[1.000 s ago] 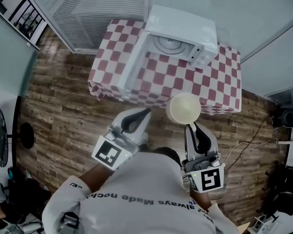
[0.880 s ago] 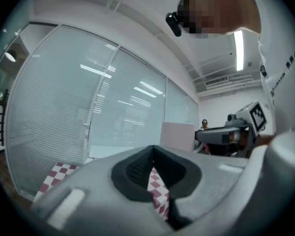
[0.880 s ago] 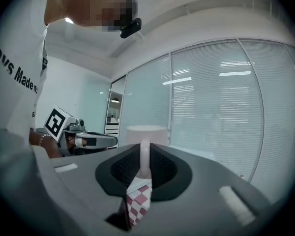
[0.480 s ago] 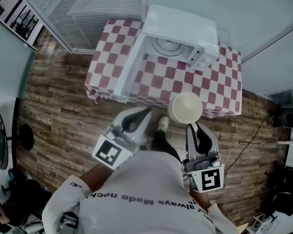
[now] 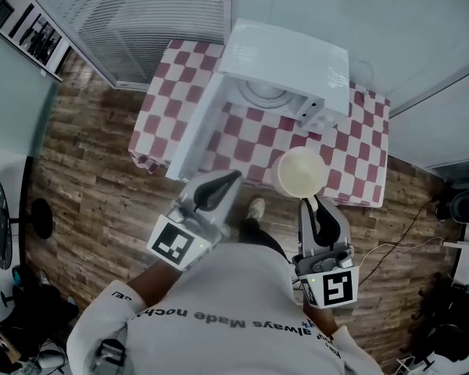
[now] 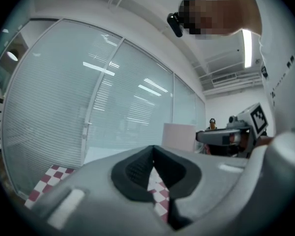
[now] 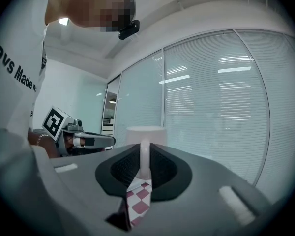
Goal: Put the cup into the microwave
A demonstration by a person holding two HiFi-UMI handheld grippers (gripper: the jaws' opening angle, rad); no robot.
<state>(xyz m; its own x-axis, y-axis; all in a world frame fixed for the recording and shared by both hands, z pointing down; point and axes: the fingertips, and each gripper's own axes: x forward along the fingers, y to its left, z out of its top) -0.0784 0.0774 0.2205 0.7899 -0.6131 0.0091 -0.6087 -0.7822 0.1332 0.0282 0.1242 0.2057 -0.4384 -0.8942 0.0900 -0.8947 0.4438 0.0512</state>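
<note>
The cream cup (image 5: 298, 172) hangs in the air over the front edge of the checked table (image 5: 352, 143). My right gripper (image 5: 306, 202) is shut on the cup's handle; in the right gripper view that handle (image 7: 144, 157) stands upright between the jaws, with the cup (image 7: 145, 133) beyond them. The white microwave (image 5: 297, 53) stands on the table further back. Its door (image 5: 197, 127) is swung open to the left, and the round turntable (image 5: 262, 92) shows inside. My left gripper (image 5: 231, 180) is shut on nothing, held left of the cup in front of the open door.
A red-and-white checked cloth covers the table and hangs over its front edge. Glass walls with blinds (image 5: 141, 14) stand behind the table. The floor is wood planks (image 5: 94, 178). Cables (image 5: 406, 225) lie on the floor at the right.
The person has stepped towards the table, so table and microwave sit nearer. The cup, still in the right gripper, has passed from in front of the table to over its front edge.
</note>
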